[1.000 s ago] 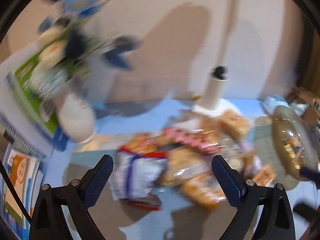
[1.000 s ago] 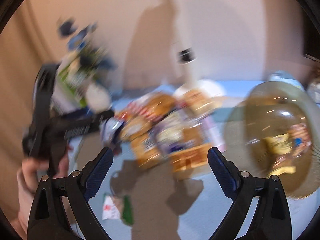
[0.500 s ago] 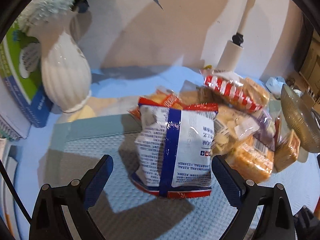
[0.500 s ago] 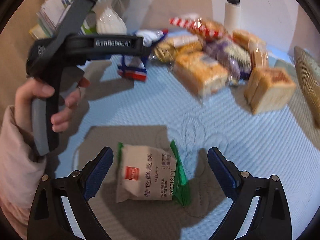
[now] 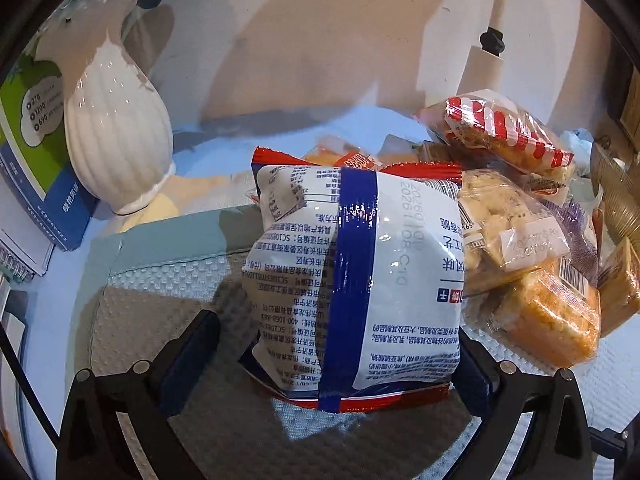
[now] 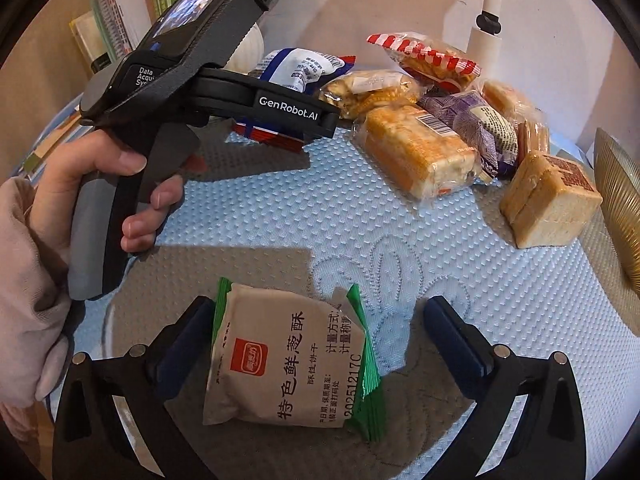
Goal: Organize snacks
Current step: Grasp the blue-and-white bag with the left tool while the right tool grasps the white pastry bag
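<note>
A white and blue snack bag (image 5: 356,280) lies on the blue quilted mat (image 5: 160,280), between the open fingers of my left gripper (image 5: 336,356). The bag also shows in the right wrist view (image 6: 304,68) behind the left gripper's body (image 6: 224,92). A beige and green biscuit packet (image 6: 288,356) lies on the mat (image 6: 460,256) between the open fingers of my right gripper (image 6: 320,344), closer to the left finger. A pile of wrapped cakes and breads (image 6: 436,120) lies behind.
A white ribbed vase (image 5: 116,132) and books (image 5: 32,152) stand at the back left. A white lamp post (image 5: 484,68) rises behind the pile. A gold ribbed bowl (image 6: 620,216) stands at the right. A wrapped cake block (image 6: 548,200) lies near it.
Both grippers have dropped toward the mat and moved forward. The white and blue bag now sits between the left fingers, and the biscuit packet between the right fingers.
</note>
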`<act>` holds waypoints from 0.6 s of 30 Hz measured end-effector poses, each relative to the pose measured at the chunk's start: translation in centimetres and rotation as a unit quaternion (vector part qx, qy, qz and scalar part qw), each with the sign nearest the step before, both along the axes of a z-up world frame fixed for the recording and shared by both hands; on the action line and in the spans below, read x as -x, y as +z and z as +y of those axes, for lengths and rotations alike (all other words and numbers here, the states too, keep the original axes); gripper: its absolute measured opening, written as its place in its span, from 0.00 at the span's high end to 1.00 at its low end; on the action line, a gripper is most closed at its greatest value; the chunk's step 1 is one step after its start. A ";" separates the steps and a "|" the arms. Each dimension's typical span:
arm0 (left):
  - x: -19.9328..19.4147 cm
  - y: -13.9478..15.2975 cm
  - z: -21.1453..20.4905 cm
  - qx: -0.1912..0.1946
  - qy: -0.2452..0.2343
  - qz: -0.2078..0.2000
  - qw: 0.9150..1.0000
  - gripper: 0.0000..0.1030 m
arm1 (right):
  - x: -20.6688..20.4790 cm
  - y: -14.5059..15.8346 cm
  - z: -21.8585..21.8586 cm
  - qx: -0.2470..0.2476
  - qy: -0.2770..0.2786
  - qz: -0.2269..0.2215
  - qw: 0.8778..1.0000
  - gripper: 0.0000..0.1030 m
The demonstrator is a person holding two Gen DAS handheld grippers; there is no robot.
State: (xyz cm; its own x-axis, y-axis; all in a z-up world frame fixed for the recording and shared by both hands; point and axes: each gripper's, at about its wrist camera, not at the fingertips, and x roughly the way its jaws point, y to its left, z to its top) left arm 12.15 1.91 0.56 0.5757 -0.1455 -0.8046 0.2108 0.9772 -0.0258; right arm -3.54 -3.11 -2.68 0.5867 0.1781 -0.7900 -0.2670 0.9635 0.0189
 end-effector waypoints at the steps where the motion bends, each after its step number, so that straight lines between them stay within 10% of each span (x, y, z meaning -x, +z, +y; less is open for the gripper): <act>1: 0.0 0.0 -0.2 -0.003 0.000 0.000 1.000 0.00 | -0.1 0.0 0.1 0.000 0.000 0.000 1.000 0.00; 18: 0.4 0.2 0.4 0.005 0.001 -0.003 1.000 0.00 | 0.0 0.0 0.0 0.001 0.000 0.000 1.000 0.00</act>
State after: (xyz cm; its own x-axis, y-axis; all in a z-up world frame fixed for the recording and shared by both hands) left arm 11.77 2.27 0.76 0.5812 -0.1513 -0.7995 0.2085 0.9774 -0.0334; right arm -3.51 -3.14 -2.70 0.5868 0.1770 -0.7901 -0.2676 0.9634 0.0170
